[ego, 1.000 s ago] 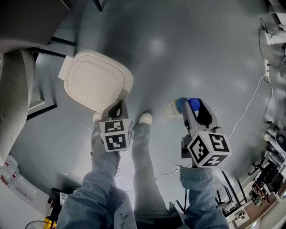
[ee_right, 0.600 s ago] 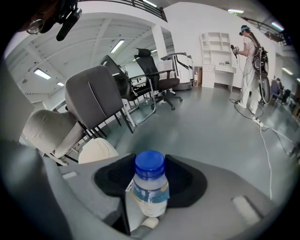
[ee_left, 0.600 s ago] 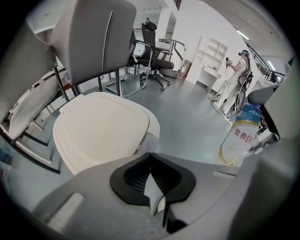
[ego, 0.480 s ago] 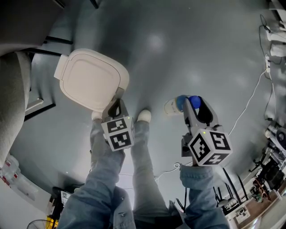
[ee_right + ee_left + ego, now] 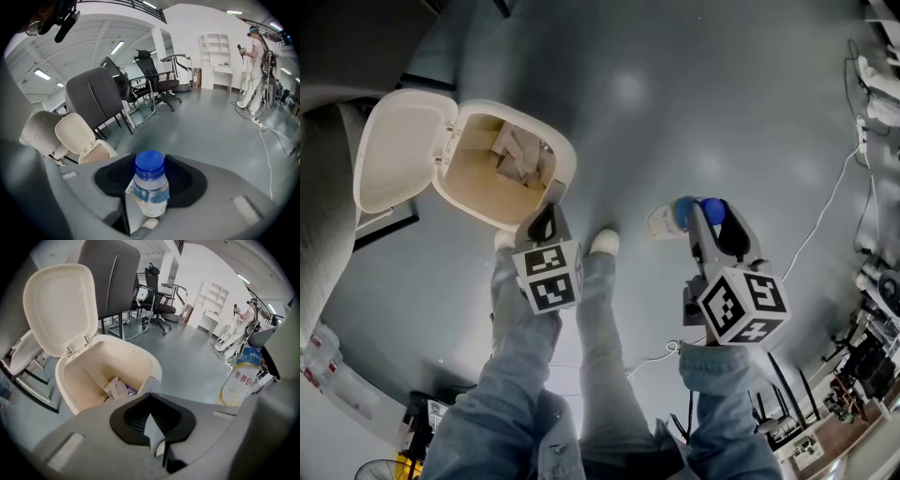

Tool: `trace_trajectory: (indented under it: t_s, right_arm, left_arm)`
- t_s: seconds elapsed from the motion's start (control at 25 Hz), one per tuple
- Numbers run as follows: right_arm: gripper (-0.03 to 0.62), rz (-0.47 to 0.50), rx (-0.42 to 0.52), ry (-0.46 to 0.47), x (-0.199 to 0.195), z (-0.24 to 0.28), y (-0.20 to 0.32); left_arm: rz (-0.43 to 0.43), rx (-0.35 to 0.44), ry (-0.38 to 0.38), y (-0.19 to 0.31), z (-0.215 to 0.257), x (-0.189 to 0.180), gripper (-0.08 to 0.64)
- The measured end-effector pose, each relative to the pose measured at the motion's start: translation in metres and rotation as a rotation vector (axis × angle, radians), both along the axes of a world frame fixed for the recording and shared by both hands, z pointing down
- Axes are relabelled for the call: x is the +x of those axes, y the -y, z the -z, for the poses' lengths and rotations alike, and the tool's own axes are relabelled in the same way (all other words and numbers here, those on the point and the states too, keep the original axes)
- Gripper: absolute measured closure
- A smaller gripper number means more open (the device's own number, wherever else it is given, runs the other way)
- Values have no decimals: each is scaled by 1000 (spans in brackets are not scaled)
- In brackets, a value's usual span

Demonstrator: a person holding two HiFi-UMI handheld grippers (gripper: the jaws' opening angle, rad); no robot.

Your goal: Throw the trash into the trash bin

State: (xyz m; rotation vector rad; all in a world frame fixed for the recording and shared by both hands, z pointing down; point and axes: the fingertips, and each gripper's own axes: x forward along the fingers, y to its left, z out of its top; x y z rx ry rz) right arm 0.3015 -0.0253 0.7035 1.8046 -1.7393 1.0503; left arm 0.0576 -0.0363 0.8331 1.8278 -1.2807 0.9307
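My right tool (image 5: pixel 705 220) is clamped on the blue-capped bottle (image 5: pixel 667 222), right of the open trash bin (image 5: pixel 565 159). My left tool (image 5: pixel 546 223), jaws together and empty, hovers beside the bin's near rim.

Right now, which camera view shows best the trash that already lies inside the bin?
The left gripper view: it looks closely into the open trash bin, where crumpled paper lies. The head view shows it smaller, from above. The right gripper view shows only the bin's lid and rim.
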Motion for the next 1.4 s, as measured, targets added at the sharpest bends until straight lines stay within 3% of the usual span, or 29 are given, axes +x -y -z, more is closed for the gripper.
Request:
trace_trajectory:
  t_s: [0.4,0.92,1.4]
  right_arm:
    - [393,16,28,-14,-32,9,14]
    - [393,106,79,-11,-133,35,58]
    - [393,272,102,0,-237,36,101]
  left_arm:
    - [34,92,-25,19,33,-41,551]
    - [147,134,24,43,63,-168,551]
    - [259,136,52,59,69,-261,551]
